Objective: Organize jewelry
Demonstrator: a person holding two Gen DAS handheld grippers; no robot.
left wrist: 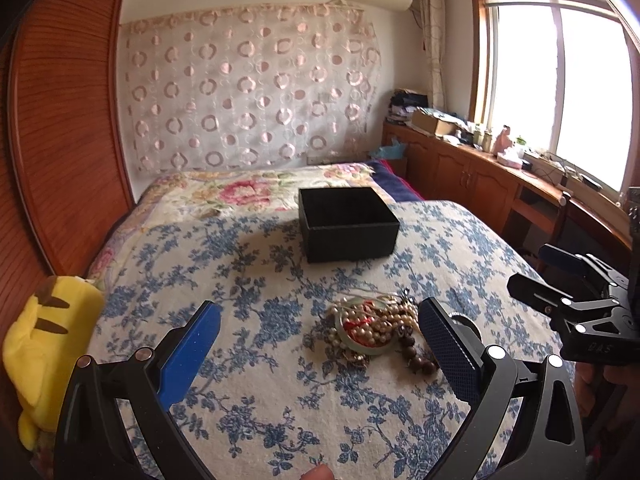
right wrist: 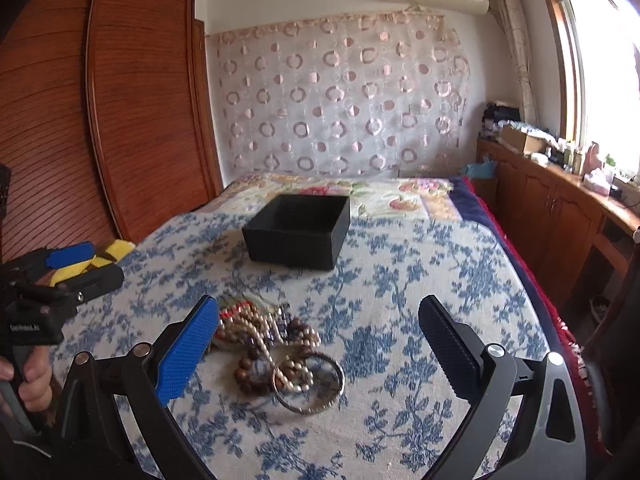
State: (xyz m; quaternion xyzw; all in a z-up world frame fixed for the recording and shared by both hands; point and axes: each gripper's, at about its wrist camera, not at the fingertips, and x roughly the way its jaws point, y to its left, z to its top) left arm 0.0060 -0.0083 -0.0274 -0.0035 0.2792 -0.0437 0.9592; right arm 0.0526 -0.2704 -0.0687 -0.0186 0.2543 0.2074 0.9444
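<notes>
I have both tongs hanging low over the bed with the blue-and-white floral bedspread (left wrist: 280, 392), pointed toward the far wall. My left tongs (left wrist: 320, 344) stand wide open, blue pads apart, with nothing between them but bedspread; the tangled heap of jewelry (left wrist: 376, 332), made up of pearl strands, dark wooden beads and a pale green bangle, lies just inside the right-hand finger, and whether that finger touches the beads I cannot tell. My right tongs (right wrist: 320, 344) are also open wide, gripping nothing. In the right wrist view the same heap (right wrist: 272, 344) lies against the left-hand blue pad, and a thin silver metal bangle (right wrist: 310, 384) leans at its near edge, partly over the wooden beads. The open black rectangular box (left wrist: 348, 224) sits farther up the bed, well apart from the heap and beyond it, upright, its inside dark; I cannot make out anything in it. In the left wrist view the right tongs come in from the right edge, beside the heap. In the right wrist view the left tongs (right wrist: 86, 266) show at the left edge, with a person's hand (right wrist: 32, 380) wrapped round the grip. A yellow plush toy (left wrist: 48, 352) lies at the bed's left edge, next to the brown slatted wooden wardrobe (left wrist: 68, 120).
</notes>
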